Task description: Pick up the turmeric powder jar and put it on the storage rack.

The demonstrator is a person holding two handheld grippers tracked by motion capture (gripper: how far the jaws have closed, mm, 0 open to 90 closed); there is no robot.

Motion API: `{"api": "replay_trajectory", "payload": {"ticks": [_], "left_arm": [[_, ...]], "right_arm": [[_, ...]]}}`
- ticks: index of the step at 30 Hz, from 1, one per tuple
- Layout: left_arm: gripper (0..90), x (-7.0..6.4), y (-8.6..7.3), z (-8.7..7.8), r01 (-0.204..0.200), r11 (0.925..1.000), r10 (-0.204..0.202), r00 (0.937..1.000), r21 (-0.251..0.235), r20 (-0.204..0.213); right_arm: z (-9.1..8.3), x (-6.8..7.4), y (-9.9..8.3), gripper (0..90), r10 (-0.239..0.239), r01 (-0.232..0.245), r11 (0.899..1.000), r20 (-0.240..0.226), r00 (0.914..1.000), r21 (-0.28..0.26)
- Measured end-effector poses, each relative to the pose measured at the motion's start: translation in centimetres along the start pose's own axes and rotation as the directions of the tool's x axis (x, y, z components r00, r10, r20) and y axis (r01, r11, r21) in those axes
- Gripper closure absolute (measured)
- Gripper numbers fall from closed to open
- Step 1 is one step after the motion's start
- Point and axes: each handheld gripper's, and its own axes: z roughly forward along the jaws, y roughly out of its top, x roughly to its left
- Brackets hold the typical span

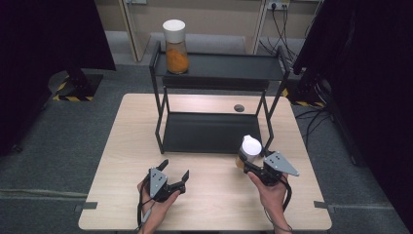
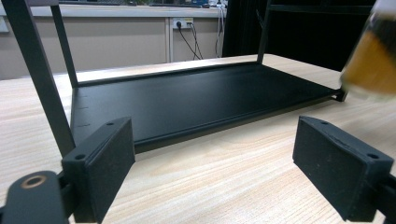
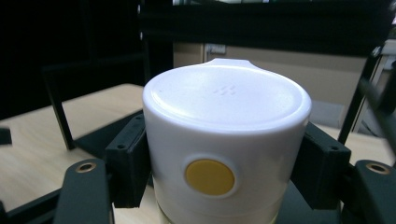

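Jar (image 1: 249,148) w/ white lid is clamped by right hand-held gripper (image 1: 253,163), at rack's (image 1: 209,131) 4 o'clock, prob. for shelving; left hand-held gripper (image 1: 173,171) is held wide, empty.

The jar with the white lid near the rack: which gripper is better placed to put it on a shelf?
Right. The right gripper is shut on the white-lidded jar beside the black rack. The left gripper is open, holds nothing and is farther away.
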Motion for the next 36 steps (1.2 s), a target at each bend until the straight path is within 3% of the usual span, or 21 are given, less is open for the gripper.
{"api": "replay_trajectory", "payload": {"ticks": [11, 36], "left_arm": [[12.7, -0.1, 0.0, 0.0, -0.003, 1.0000, 0.003, 1.0000, 0.000, -0.002], [12.7, -0.1, 0.0, 0.0, -0.004, 1.0000, 0.004, 1.0000, -0.002, -0.005]], "right_arm": [[-1.5, -1.0, 3.1, 31.0, 0.003, 0.000, 0.993, 0.031, 0.9995, -0.120], [-1.1, -1.8, 8.6, 31.0, -0.028, 0.039, 0.974, 0.050, 0.9983, -0.225]]}}
